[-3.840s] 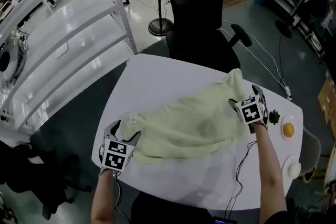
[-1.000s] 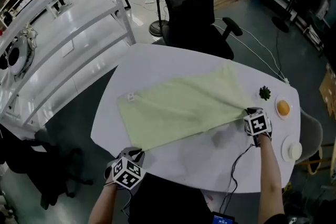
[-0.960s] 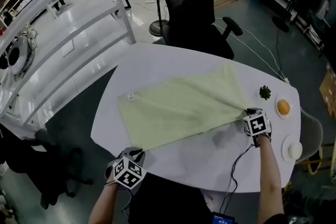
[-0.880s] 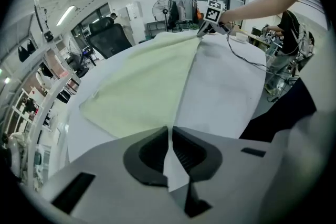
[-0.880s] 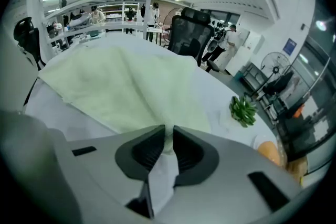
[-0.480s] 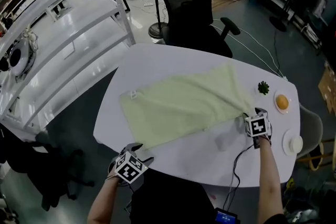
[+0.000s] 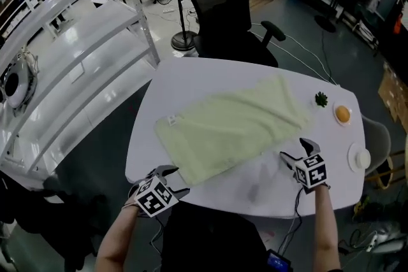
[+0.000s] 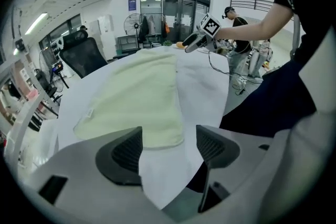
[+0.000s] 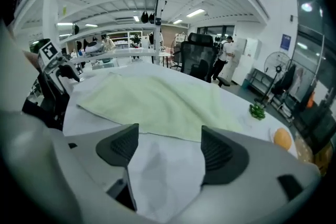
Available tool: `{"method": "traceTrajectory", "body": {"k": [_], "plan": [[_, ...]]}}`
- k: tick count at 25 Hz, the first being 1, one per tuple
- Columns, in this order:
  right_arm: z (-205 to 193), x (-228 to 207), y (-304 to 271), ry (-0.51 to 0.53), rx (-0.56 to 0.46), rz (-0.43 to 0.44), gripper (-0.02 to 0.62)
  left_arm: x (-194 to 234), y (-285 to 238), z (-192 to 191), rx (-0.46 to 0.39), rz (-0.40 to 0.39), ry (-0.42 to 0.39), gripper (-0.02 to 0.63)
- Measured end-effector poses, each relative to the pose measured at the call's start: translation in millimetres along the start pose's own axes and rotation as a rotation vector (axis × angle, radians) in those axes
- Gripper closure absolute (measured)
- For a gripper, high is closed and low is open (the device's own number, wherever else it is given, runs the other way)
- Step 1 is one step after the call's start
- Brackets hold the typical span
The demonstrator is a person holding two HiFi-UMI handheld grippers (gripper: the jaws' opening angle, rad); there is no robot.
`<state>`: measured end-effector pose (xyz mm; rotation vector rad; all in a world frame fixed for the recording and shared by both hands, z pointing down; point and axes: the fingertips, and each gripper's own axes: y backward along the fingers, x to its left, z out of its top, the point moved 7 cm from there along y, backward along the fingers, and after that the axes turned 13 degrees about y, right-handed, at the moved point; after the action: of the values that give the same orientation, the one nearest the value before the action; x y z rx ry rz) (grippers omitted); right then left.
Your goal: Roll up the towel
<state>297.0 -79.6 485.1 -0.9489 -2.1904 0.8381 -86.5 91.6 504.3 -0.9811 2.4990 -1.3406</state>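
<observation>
Fingers on my left gripper [image 7: 173,179] and right gripper [image 7: 295,151] have just opened, empty. The towel [image 7: 233,130] looks soft, floppy; I'd pinch one end's corners.

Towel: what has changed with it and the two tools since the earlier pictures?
The left tool and right tool let go of the towel, their jaws just opening, empty, and drew back off it. The towel, bunched earlier, stays flat on the table.
</observation>
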Motion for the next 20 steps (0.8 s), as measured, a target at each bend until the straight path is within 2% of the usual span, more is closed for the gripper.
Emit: {"method": "traceTrajectory", "body": {"k": [4, 7, 10, 16, 20], "plan": [[34.6, 58.2, 5.4, 0.051, -0.035, 0.054, 0.207, 25.4, 5.1, -0.1, -0.008, -0.054, -0.078, 0.262], [52.7, 97.9, 5.0, 0.070, -0.054, 0.088, 0.207, 44.1, 6.5, 2.7, -0.028, -0.098, -0.102, 0.296], [67.4, 136.4, 6.6, 0.056, -0.067, 0.118, 0.207, 58.0, 9.1, 2.9, -0.034, -0.158, -0.129, 0.296], [92.0, 206.8, 4.2, 0.099, -0.083, 0.168, 0.204, 72.8, 6.0, 0.9, 0.010, -0.244, -0.326, 0.299], [100.0, 241.3, -3.8, 0.146, -0.061, 0.177, 0.211, 76.2, -2.9, 1.4, 0.020, -0.277, -0.419, 0.369]]}}
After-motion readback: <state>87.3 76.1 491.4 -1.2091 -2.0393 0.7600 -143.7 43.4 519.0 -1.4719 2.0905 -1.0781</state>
